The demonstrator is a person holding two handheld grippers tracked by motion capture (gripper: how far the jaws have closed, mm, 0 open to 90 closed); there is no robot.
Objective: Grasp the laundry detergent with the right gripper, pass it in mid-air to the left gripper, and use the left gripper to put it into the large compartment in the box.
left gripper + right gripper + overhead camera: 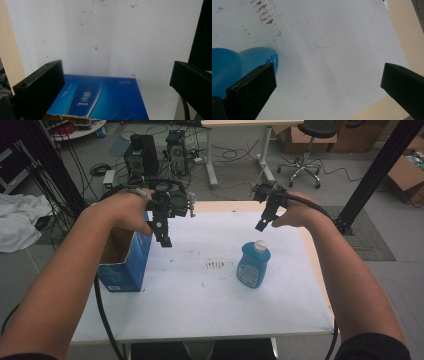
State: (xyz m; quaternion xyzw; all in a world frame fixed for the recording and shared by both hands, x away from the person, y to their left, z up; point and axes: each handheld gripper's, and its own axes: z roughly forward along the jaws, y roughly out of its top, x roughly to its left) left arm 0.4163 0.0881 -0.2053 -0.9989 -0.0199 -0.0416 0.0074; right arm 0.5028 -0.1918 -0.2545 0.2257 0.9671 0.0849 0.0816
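In the left gripper view the box (100, 98) is cut off by the bottom edge, its print too blurred to read. In the right gripper view the bottle (234, 65) runs off the left edge, partly behind a jaw.

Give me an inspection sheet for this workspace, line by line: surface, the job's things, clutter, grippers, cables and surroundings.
Surface: white sheet over a wooden table, with dark smudges mid-sheet.
Job's things: blue bottle with a white cap, upright right of centre; blue carton, open at the top, at the table's left edge.
Clutter: nothing seen on the sheet.
Grippers: left gripper open, held above the carton's near side; right gripper open, held above and behind the bottle. Neither touches anything.
Cables: black cable trails from the left gripper off the front edge; the right gripper's runs along the forearm.
Surroundings: computer towers, stool, cardboard boxes, floor wiring.
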